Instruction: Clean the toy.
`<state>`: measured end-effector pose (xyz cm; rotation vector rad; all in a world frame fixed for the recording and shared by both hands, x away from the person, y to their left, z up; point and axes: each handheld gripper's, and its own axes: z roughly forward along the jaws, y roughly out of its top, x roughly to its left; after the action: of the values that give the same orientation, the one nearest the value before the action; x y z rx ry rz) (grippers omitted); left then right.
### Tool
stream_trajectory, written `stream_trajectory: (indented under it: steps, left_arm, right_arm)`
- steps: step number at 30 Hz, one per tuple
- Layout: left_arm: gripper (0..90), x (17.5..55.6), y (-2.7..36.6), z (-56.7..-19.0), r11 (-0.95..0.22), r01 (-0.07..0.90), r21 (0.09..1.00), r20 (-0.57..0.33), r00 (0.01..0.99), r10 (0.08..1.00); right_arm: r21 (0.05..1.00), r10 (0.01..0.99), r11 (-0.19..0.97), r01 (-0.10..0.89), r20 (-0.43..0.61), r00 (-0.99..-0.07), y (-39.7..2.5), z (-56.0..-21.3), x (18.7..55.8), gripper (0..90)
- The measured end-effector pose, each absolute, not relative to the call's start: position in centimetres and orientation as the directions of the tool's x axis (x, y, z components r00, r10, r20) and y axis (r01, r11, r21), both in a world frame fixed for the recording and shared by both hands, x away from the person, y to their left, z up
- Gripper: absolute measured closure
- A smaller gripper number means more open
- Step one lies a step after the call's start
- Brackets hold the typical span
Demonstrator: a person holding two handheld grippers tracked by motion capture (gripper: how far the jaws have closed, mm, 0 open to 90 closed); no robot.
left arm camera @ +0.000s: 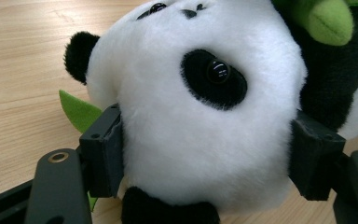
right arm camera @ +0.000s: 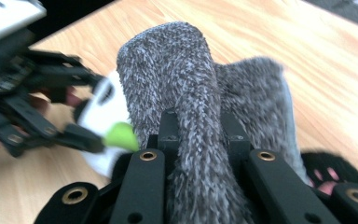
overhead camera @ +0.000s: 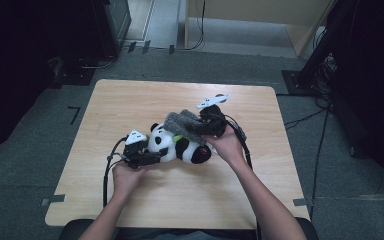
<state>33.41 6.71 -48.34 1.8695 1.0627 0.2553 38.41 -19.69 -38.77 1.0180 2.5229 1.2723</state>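
While the left gripper point(left arm camera: 205, 158) clamps the head of the panda toy point(overhead camera: 180, 145), which lies near the middle of the table point(overhead camera: 130, 100), the right gripper point(right arm camera: 199, 130) pinches a grey sock point(right arm camera: 186, 93) above it. The sock seems only draped over the panda's body, so pulling it on is probably hardly begun.

Pale wooden tabletop point(overhead camera: 130, 105) on grey carpet floor point(overhead camera: 35, 125); dark stands at both sides, light wood furniture point(overhead camera: 260, 15) behind, dim lighting.
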Motion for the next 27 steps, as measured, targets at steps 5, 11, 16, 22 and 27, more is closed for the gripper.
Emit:
stream_trajectory:
  steps: [5, 11, 16, 22, 27]
  left_arm:
    - [25.8, 33.4, 6.7, -48.2, -0.186, 0.562, 0.806, -0.245, 0.602, 0.76]
    - [25.8, 33.4, 6.7, -48.2, -0.19, 0.564, 0.804, -0.244, 0.603, 0.76]
    - [25.8, 33.4, 6.7, -48.2, -0.183, 0.567, 0.803, -0.249, 0.599, 0.761]
    - [25.9, 33.4, 6.5, -48.2, -0.186, 0.566, 0.803, -0.243, 0.596, 0.765]
    - [26.7, 33.2, 6.5, -48.3, -0.199, 0.561, 0.804, -0.23, 0.6, 0.766]
  right_arm:
    - [0.776, 0.574, 0.426, 0.466, 0.166, -0.802, -17.2, -37.6, 37.7, 76.1]
    - [0.738, 0.544, 0.503, 0.449, 0.133, -0.828, -14.2, -38.8, 37.6, 75.3]
    - [0.728, 0.538, 0.514, 0.454, 0.139, -0.831, -13.8, -40.1, 37.8, 66.3]
    - [0.73, 0.551, 0.511, 0.454, 0.128, -0.825, -13.8, -40.2, 38.0, 57.8]
    - [0.725, 0.552, 0.518, 0.454, 0.123, -0.825, -14.1, -40.6, 38.0, 70.9]
